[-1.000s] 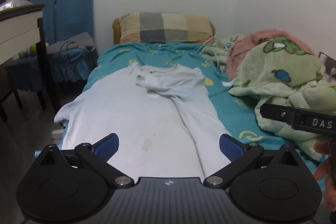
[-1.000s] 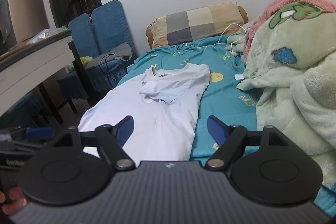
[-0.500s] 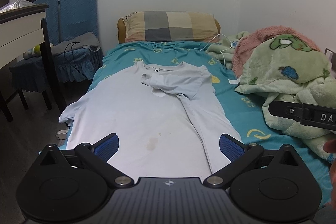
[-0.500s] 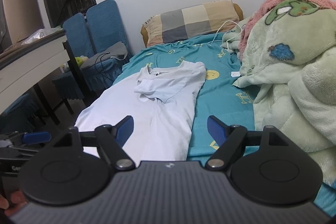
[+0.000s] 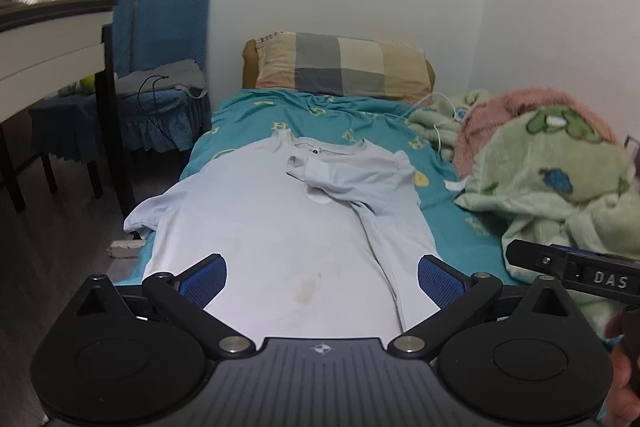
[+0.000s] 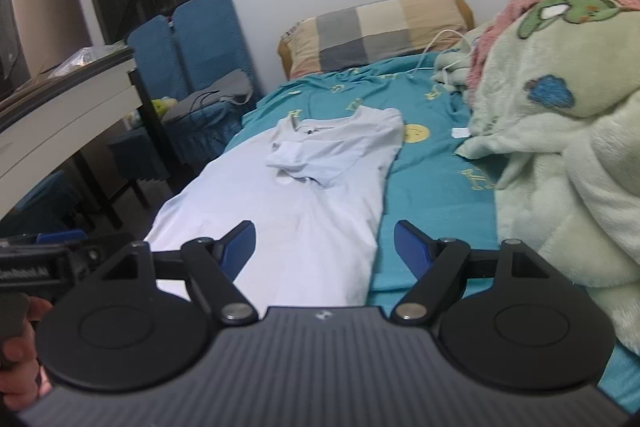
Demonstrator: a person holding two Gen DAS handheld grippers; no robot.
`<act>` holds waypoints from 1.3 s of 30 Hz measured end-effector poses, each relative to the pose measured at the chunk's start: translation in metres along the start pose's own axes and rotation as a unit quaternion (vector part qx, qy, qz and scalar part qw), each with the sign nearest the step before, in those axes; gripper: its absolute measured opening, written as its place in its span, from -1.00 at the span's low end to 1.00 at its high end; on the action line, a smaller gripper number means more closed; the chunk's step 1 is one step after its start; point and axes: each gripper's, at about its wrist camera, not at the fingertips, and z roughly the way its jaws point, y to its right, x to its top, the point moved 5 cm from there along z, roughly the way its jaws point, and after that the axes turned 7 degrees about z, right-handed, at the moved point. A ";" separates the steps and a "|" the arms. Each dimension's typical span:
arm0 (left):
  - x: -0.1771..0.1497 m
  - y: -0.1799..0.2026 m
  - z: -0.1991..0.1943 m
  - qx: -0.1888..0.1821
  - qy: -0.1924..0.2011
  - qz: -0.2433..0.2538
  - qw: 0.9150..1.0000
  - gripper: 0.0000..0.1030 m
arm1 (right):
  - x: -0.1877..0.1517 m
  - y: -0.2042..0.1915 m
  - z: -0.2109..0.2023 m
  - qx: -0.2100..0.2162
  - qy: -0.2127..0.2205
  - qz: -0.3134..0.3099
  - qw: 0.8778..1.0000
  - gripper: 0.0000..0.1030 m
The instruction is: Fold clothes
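Observation:
A pale white T-shirt (image 5: pixel 272 223) lies flat along the teal bed sheet (image 5: pixel 248 119), collar toward the pillow. Its right sleeve (image 5: pixel 348 179) is folded in over the chest, while the left sleeve (image 5: pixel 144 215) hangs at the bed's left edge. A faint stain (image 5: pixel 306 289) marks the lower front. My left gripper (image 5: pixel 322 279) hovers open above the shirt's hem, holding nothing. The right wrist view shows the same T-shirt (image 6: pixel 296 195), with my right gripper (image 6: pixel 324 247) open over its lower right edge and empty. The right gripper's body (image 5: pixel 572 271) shows at the left view's right edge.
A plaid pillow (image 5: pixel 340 69) lies at the head of the bed. Green and pink fleece blankets (image 5: pixel 552 171) are heaped along the right side. A blue chair (image 5: pixel 160 67) and a white desk (image 5: pixel 48 47) stand left of the bed. A white charger cable (image 6: pixel 434 47) lies near the pillow.
Both grippers have drawn back and risen slightly, so the shirt and bed look farther away. The shirt has not moved. Both stay open.

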 end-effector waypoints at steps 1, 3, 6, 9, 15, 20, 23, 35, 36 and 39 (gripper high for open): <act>0.002 -0.007 -0.003 -0.002 0.002 -0.011 1.000 0.99 | 0.004 -0.006 0.006 0.004 -0.004 -0.007 1.000 0.51; 0.006 -0.021 -0.009 0.000 0.010 -0.024 1.000 0.99 | 0.014 -0.022 0.023 0.009 -0.013 -0.032 0.999 0.50; 0.012 -0.045 -0.022 0.015 0.028 -0.027 0.999 0.99 | 0.029 -0.062 0.063 0.027 -0.026 -0.078 0.996 0.48; 0.012 -0.075 -0.032 0.038 0.047 -0.037 0.997 1.00 | 0.036 -0.112 0.119 0.062 -0.044 -0.121 0.990 0.48; -0.003 -0.138 -0.028 0.097 0.043 -0.107 0.989 1.00 | 0.011 -0.218 0.252 0.112 -0.108 -0.213 0.964 0.41; -0.016 -0.175 -0.016 0.123 0.030 -0.170 0.977 0.99 | -0.041 -0.299 0.339 0.128 -0.156 -0.307 0.930 0.40; -0.022 -0.186 -0.010 0.130 0.022 -0.190 0.973 0.99 | -0.072 -0.324 0.378 0.116 -0.171 -0.364 0.908 0.40; -0.029 -0.181 0.010 0.157 0.001 -0.179 0.971 0.99 | -0.087 -0.334 0.403 0.067 -0.135 -0.457 0.877 -0.85; -0.028 -0.179 0.011 0.160 0.003 -0.176 0.971 0.99 | -0.073 -0.333 0.395 0.065 -0.113 -0.441 0.888 -0.86; -0.024 -0.172 0.013 0.168 0.014 -0.166 0.972 0.99 | -0.024 -0.313 0.368 0.045 -0.051 -0.370 0.926 -0.88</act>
